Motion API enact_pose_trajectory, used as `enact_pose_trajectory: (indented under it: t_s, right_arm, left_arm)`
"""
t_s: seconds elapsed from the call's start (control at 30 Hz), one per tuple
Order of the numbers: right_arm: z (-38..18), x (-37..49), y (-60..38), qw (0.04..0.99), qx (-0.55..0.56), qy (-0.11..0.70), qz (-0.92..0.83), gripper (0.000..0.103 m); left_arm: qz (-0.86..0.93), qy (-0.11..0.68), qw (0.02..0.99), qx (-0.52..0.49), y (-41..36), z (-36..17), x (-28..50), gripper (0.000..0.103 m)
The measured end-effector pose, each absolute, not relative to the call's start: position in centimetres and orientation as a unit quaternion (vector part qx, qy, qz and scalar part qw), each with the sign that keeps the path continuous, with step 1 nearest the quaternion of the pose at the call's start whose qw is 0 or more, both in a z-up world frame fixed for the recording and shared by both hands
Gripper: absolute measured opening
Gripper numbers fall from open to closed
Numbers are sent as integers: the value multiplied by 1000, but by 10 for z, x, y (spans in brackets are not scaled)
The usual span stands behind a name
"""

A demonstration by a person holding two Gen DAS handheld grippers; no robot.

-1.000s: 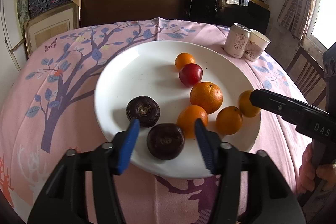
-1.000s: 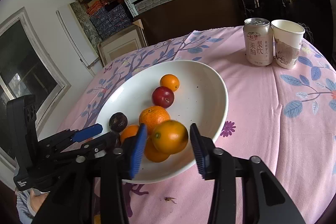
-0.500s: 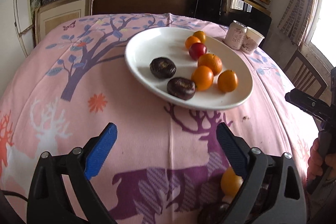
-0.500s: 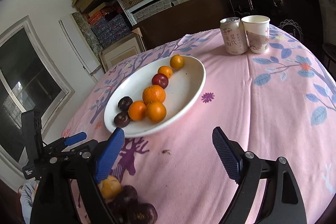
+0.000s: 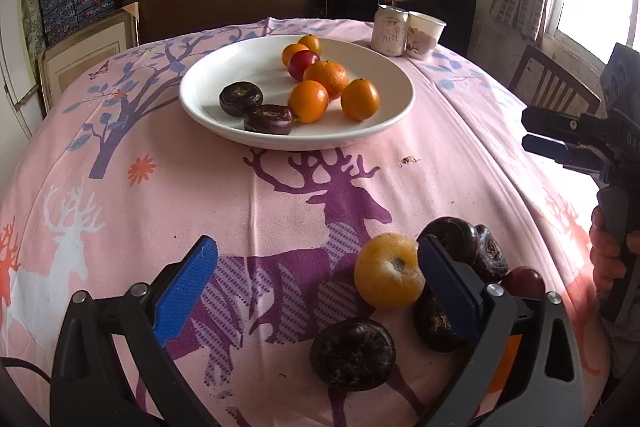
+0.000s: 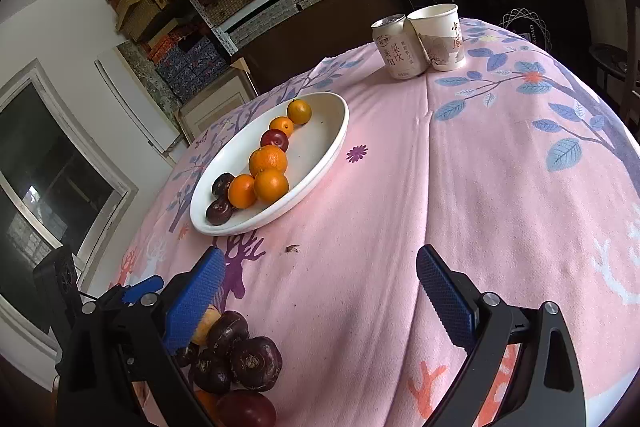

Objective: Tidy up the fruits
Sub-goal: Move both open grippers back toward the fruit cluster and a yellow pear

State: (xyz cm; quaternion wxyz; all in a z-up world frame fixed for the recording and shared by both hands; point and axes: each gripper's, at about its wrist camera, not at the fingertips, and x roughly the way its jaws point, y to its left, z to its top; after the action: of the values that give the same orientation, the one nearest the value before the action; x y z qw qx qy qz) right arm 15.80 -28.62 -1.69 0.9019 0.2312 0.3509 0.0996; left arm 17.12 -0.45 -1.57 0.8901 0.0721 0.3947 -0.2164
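A white plate [image 5: 208,107] [image 6: 332,147] holds several oranges, one red plum [image 5: 303,63] and two dark round fruits [image 5: 241,99]. A loose pile lies on the cloth near the front edge: a yellow-orange fruit [image 5: 387,275], several dark fruits [image 5: 353,354] [image 6: 256,362] and a red one [image 6: 246,410]. My left gripper [image 5: 316,285] is open and empty, low over the cloth beside the pile. My right gripper [image 6: 320,301] is open and empty, with the pile at its left finger. It also shows in the left wrist view [image 5: 560,139].
A drink can [image 5: 390,31] [image 6: 396,49] and a paper cup [image 5: 426,35] [image 6: 438,37] stand at the far side of the pink patterned tablecloth. A wooden chair [image 5: 552,83] stands at the right. Shelves with boxes line the back wall.
Both grippers have drawn back from the plate toward the table's front edge. The right gripper let go of its orange on the plate and opened. The loose pile has come into view.
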Motion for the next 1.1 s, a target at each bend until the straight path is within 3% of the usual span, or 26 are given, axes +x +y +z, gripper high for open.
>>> enact_pose_trajectory:
  t_s: [0.47,0.63,0.83,1.1]
  right_arm:
    - [-17,158,-283,901,229,355,101,97]
    - [-17,157,-283,900,233,353,104,97]
    - [-16,156,-283,900,233,351,109,97]
    - [-16,156,-282,900,231,354,111,97]
  left_arm:
    - [-146,393,899,128,6,-22,184,99]
    - [-122,413,902,-15,76,-16,206,99]
    - [-114,416,898,-85,107,-13,207,98]
    - [-111,435,892,-47,90,-25,195,99]
